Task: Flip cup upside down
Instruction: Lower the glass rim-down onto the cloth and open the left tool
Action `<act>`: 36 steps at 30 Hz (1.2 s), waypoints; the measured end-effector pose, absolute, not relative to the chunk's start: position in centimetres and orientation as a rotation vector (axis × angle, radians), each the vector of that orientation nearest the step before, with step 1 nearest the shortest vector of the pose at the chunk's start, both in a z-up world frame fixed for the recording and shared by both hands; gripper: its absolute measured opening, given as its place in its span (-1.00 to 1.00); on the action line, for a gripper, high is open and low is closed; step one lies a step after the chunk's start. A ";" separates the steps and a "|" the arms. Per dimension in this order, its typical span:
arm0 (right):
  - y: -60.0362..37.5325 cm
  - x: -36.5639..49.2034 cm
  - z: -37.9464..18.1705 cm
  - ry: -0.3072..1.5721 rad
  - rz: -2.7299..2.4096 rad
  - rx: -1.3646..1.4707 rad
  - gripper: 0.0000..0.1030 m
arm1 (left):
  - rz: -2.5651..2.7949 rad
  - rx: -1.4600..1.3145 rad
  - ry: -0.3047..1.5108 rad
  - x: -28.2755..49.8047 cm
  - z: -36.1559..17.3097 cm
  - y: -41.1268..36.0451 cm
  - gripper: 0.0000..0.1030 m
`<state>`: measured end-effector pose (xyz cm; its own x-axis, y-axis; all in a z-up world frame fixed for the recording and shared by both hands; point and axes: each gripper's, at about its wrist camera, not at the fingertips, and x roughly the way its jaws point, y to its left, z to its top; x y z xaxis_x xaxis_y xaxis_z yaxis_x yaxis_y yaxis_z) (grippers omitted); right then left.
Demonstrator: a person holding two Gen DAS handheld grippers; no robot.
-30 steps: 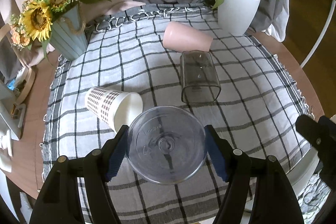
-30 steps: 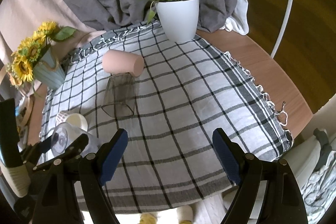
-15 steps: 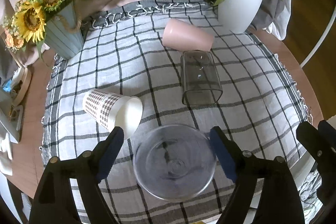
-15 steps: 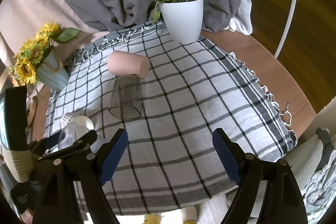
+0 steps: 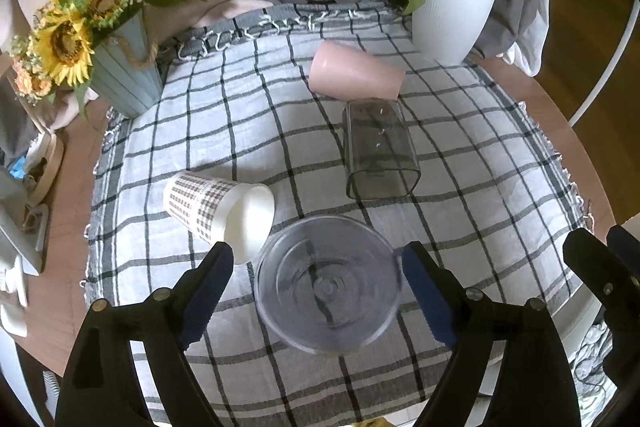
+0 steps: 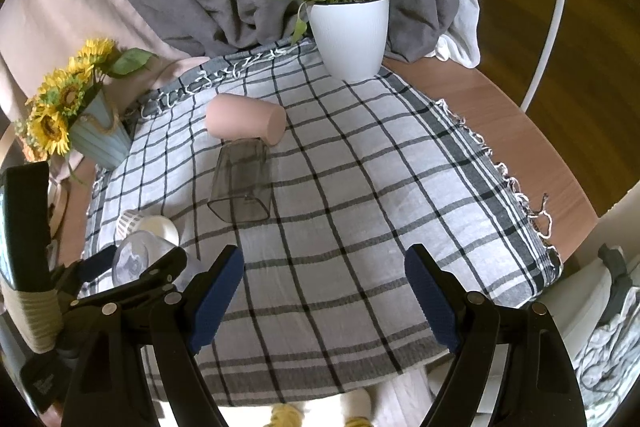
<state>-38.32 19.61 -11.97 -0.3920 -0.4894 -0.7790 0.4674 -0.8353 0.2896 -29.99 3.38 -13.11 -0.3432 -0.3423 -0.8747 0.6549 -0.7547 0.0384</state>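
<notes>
A clear plastic cup stands base-up on the checked cloth, between the open fingers of my left gripper, which do not touch it. It also shows in the right wrist view, partly hidden behind the left gripper. A patterned paper cup, a smoky clear tumbler and a pink cup lie on their sides. My right gripper is open and empty over the front of the cloth.
A sunflower vase stands at the back left and a white plant pot at the back right. The checked cloth covers a round wooden table. Grey curtains hang behind.
My left gripper opened and let go of the clear cup, which now stands base-up on the cloth. The left gripper drew back a little. The right gripper barely moved.
</notes>
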 end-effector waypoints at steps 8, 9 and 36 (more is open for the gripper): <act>21.2 -36.7 -8.8 -0.057 -2.249 1.172 0.77 | -2.120 1.128 0.371 -26.7 -8.4 5.4 0.99; 21.3 -36.2 -8.2 -0.055 -2.249 1.153 0.79 | -2.107 1.108 0.370 -25.9 -7.7 5.6 0.99; 23.9 -27.0 -1.9 -0.002 -2.141 0.888 0.84 | -1.947 0.880 0.338 -14.2 -1.4 10.9 0.99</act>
<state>-26.97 23.93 -1.88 -0.4329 -0.6784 -0.5936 0.6773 -0.6793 0.2825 -14.23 10.91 -1.43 -0.3007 -0.6477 -0.7001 0.8456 -0.5205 0.1183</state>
